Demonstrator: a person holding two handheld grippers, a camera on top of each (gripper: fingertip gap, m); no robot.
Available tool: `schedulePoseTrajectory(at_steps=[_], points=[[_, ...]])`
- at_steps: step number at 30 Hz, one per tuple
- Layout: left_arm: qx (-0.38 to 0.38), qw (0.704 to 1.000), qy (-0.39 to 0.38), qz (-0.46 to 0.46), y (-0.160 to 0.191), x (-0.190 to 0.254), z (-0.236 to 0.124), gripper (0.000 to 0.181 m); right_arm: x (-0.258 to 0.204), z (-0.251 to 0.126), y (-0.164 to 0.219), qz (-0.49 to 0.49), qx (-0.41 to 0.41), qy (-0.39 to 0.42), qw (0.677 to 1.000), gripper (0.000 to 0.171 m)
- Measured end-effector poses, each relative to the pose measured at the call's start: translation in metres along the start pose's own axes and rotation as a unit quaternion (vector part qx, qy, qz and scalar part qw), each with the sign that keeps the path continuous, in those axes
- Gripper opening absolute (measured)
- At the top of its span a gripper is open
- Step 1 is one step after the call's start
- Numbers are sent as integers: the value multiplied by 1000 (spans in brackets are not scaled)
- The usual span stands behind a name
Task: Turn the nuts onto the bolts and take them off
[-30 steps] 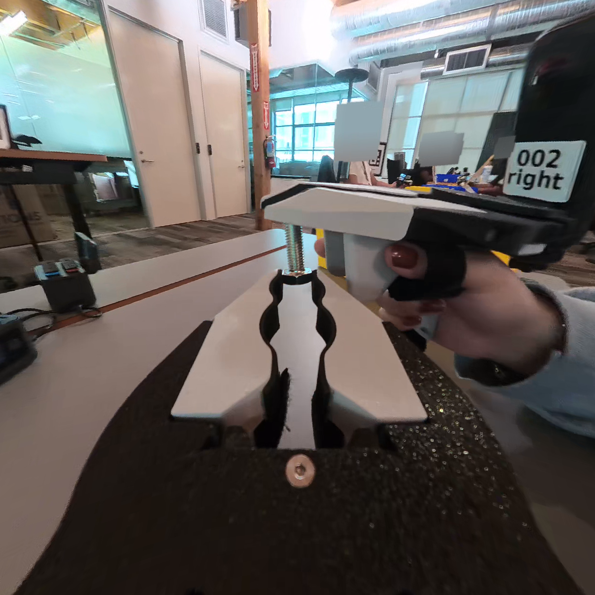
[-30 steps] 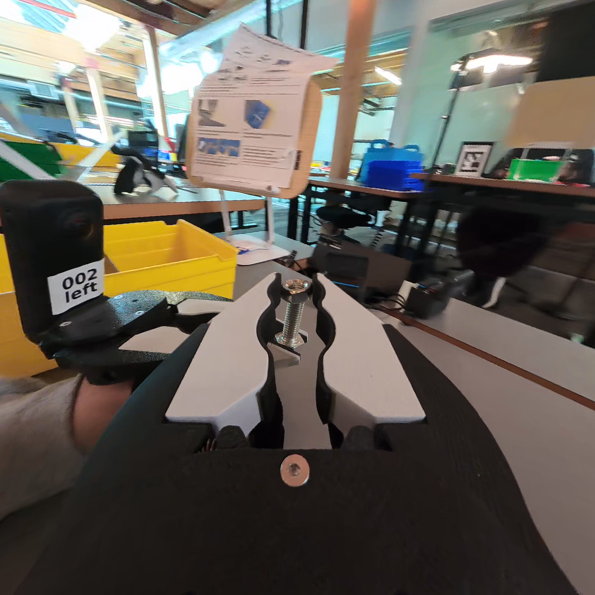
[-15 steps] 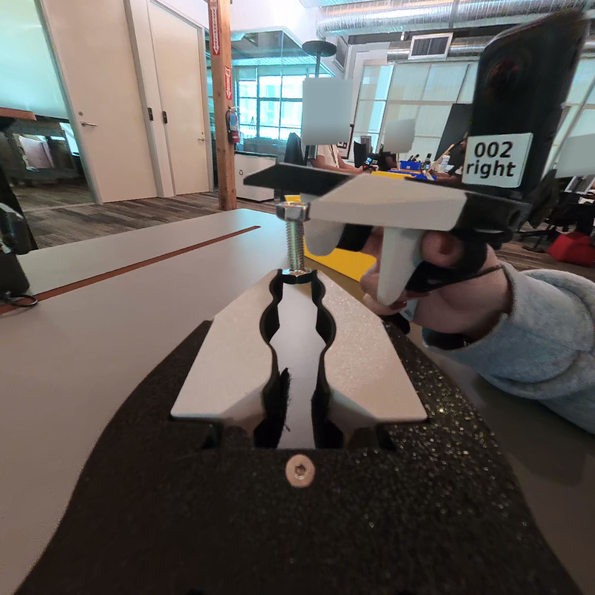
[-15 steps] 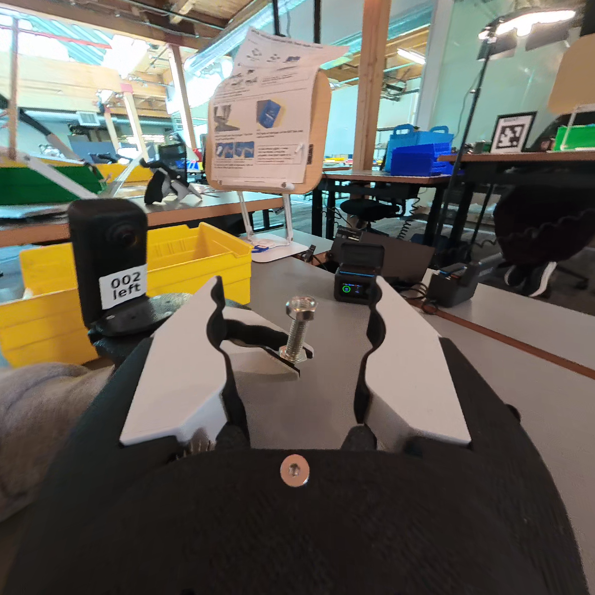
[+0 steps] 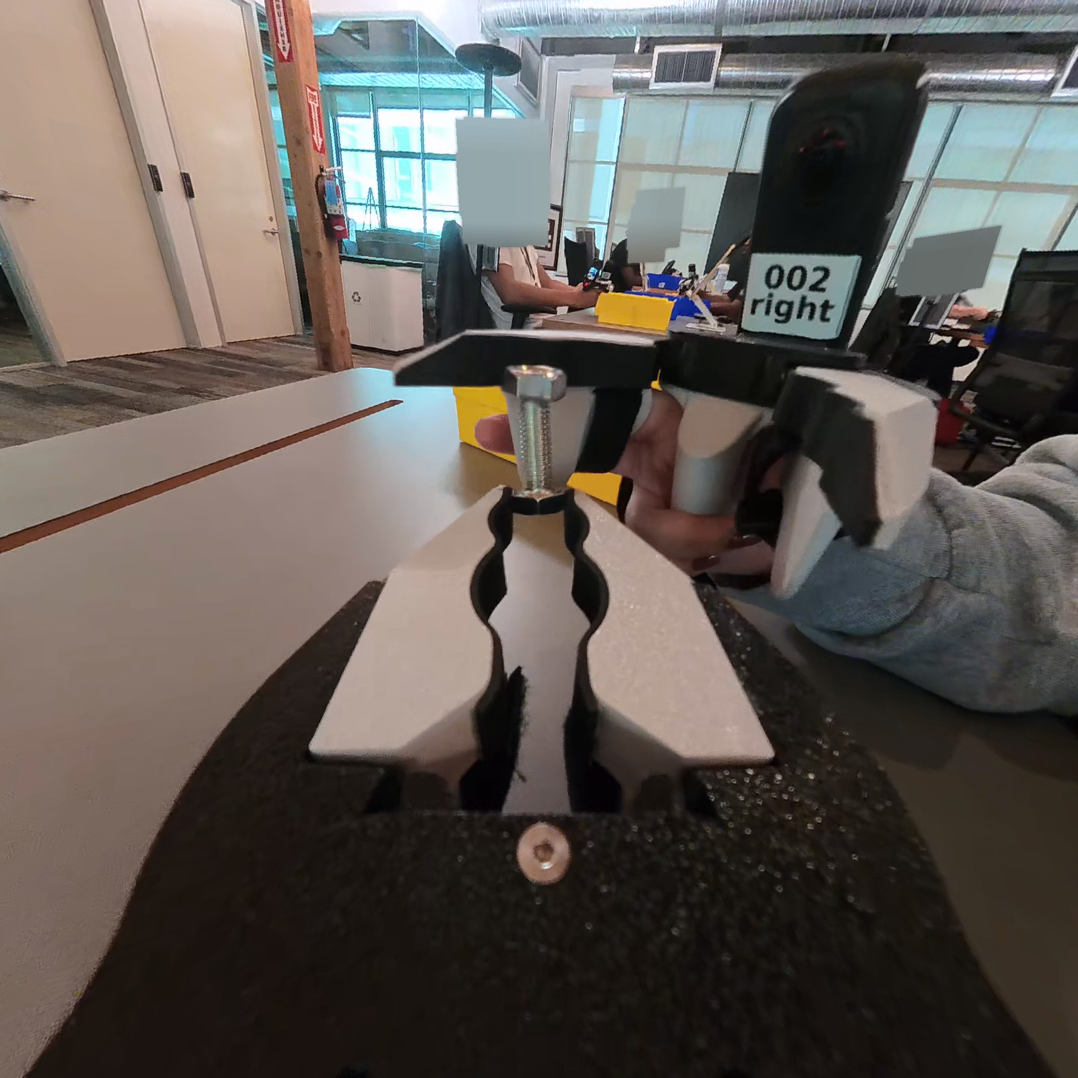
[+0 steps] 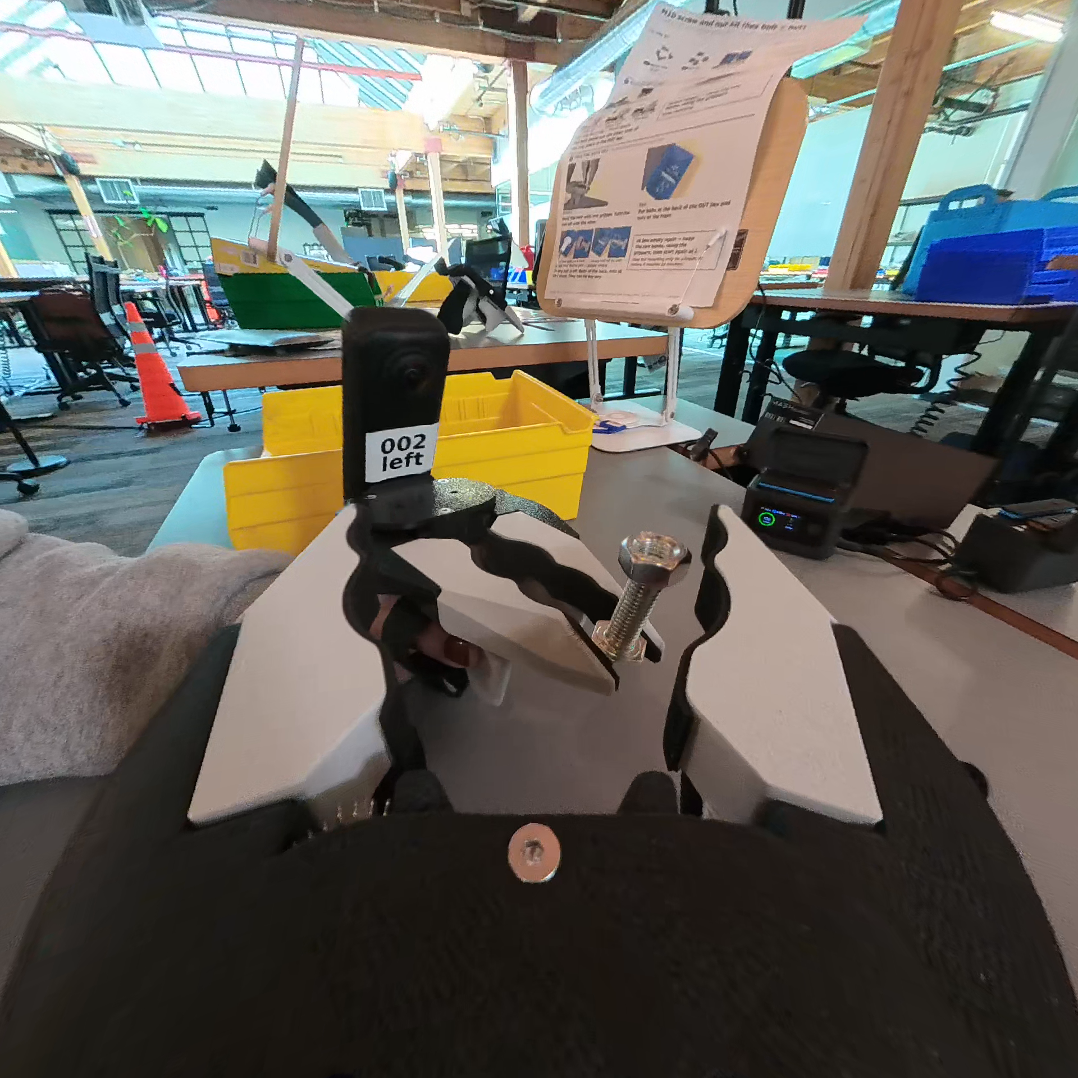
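My left gripper [image 5: 536, 496] is shut on a steel nut [image 5: 535, 503] at its fingertips. A silver hex bolt [image 5: 535, 434] stands upright out of the nut, head on top. My right gripper [image 6: 536, 525] is open wide and holds nothing. In the right wrist view the bolt [image 6: 640, 589] leans between my fingers, nearer the right fingertip [image 6: 720, 525] and touching neither, with the nut [image 6: 619, 644] in the left gripper's tip. In the left wrist view one right finger [image 5: 525, 359] sits just behind the bolt head.
A yellow bin [image 6: 513, 443] stands behind the grippers on the grey table [image 5: 175, 583]. A paper sheet on a wooden stand [image 6: 659, 175] and small black devices [image 6: 805, 490] with cables are at the table's far right. People sit at desks beyond. About 6 centimeters separates my left fingertips from my right.
My right gripper was shut around the bolt head, then opened, let it go and shifted left, so the bolt now sits right of centre. My left gripper kept its hold on the nut.
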State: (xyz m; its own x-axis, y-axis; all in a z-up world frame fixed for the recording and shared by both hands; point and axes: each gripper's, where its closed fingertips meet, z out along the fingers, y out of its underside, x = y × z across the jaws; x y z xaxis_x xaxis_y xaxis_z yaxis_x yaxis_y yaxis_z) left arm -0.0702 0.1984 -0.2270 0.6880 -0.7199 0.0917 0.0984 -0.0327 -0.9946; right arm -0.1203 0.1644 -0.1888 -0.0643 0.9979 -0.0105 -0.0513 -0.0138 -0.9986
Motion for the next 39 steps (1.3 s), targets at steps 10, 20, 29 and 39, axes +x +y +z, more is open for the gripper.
schedulePoseTrajectory(at_steps=[10,20,29,39], points=[[-4,1000,19,0,0,6,1,16,-7,-2,-3,-16,4,-11,1000,112],[0,998,-62,-11,-2,-26,-12,15,3,0,3,4,-3,7,1000,108],[17,991,-132,-6,-6,-47,-24,16,62,-14,29,126,38,104,986,87],[36,988,-149,-14,-10,-53,-29,15,86,-37,20,32,105,211,971,49]])
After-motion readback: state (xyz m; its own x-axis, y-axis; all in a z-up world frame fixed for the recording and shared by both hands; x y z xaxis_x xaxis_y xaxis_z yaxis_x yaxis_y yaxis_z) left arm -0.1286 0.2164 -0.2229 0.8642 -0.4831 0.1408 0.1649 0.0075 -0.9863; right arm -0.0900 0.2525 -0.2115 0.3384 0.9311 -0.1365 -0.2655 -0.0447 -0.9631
